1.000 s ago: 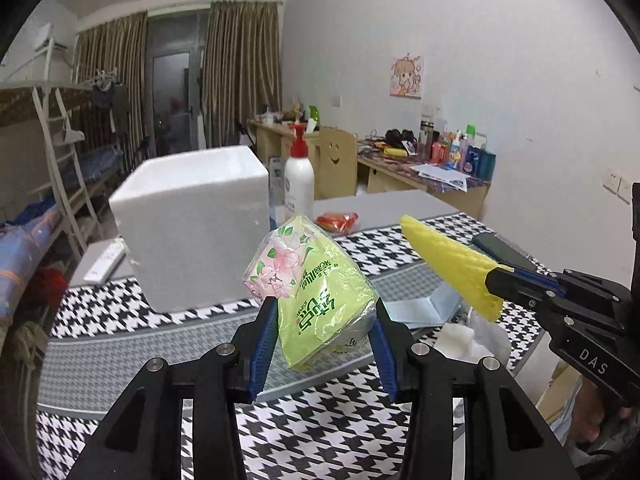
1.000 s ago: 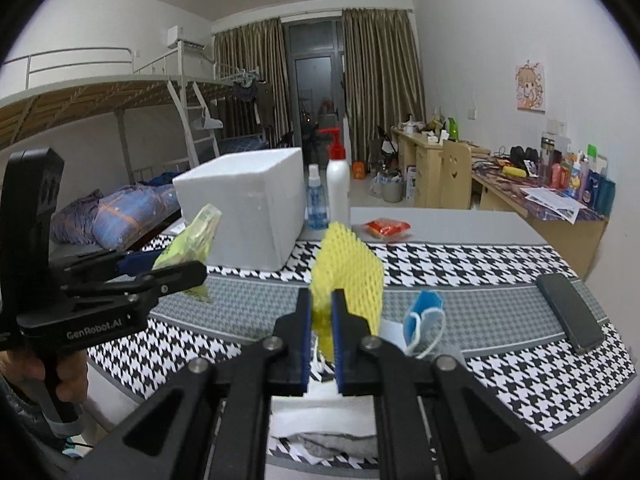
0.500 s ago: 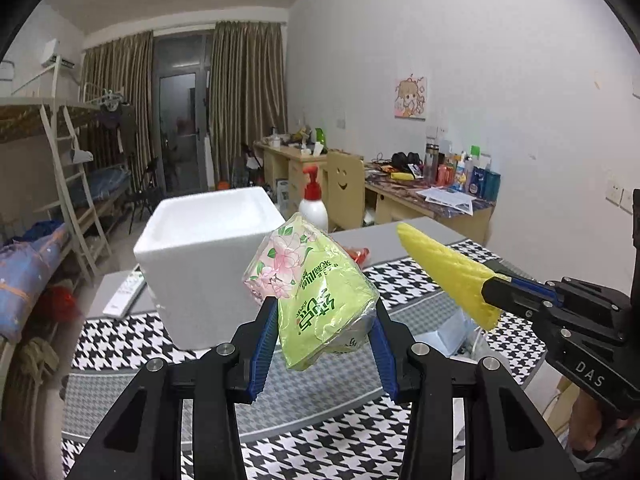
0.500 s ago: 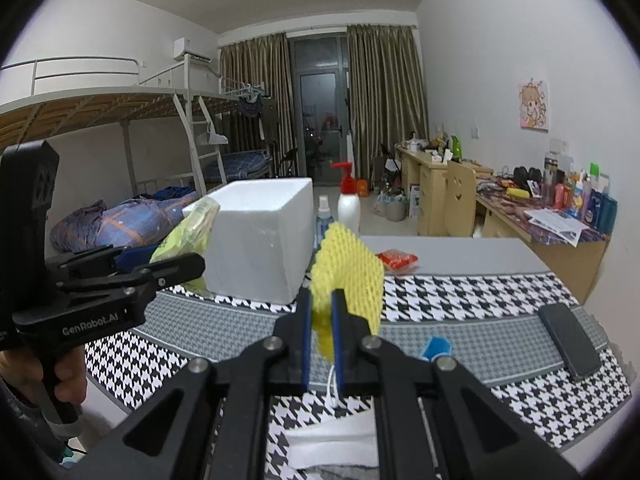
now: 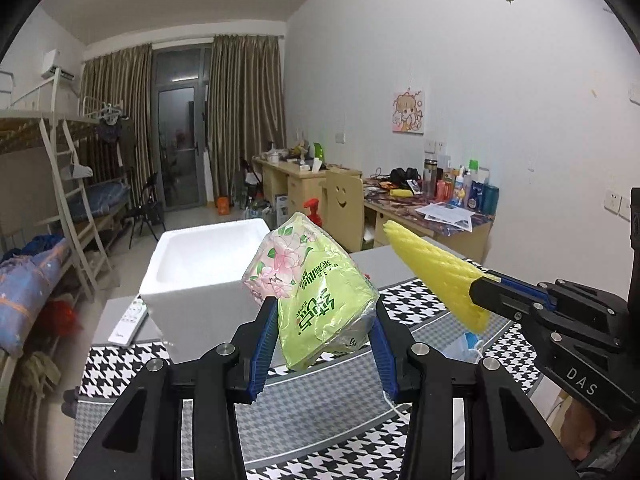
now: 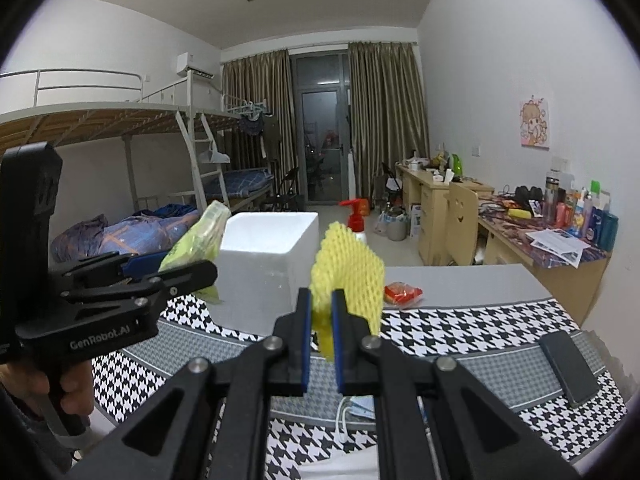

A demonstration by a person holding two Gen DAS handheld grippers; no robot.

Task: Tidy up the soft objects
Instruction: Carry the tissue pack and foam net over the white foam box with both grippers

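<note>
My left gripper (image 5: 324,312) is shut on a green tissue pack (image 5: 312,284) with a pink flower print, held in the air above the table. My right gripper (image 6: 321,300) is shut on a yellow foam net sleeve (image 6: 348,268), also lifted. Each tool shows in the other's view: the right gripper (image 5: 480,284) with the yellow net (image 5: 432,268) at the right, the left gripper (image 6: 176,264) with the tissue pack (image 6: 200,232) at the left. An open white foam box (image 5: 200,280) stands on the table just beyond both; it shows as the foam box (image 6: 268,256) in the right wrist view.
The houndstooth tablecloth (image 6: 460,320) carries a black phone (image 6: 568,368), a blue face mask (image 5: 464,348), a red packet (image 6: 402,292) and a white remote (image 5: 128,324). A red-topped pump bottle (image 6: 356,220) stands behind the box. A person's hand (image 6: 60,392) grips the left tool.
Both grippers have risen with their loads, so the foam box's open top now shows below them. Neither grip has altered.
</note>
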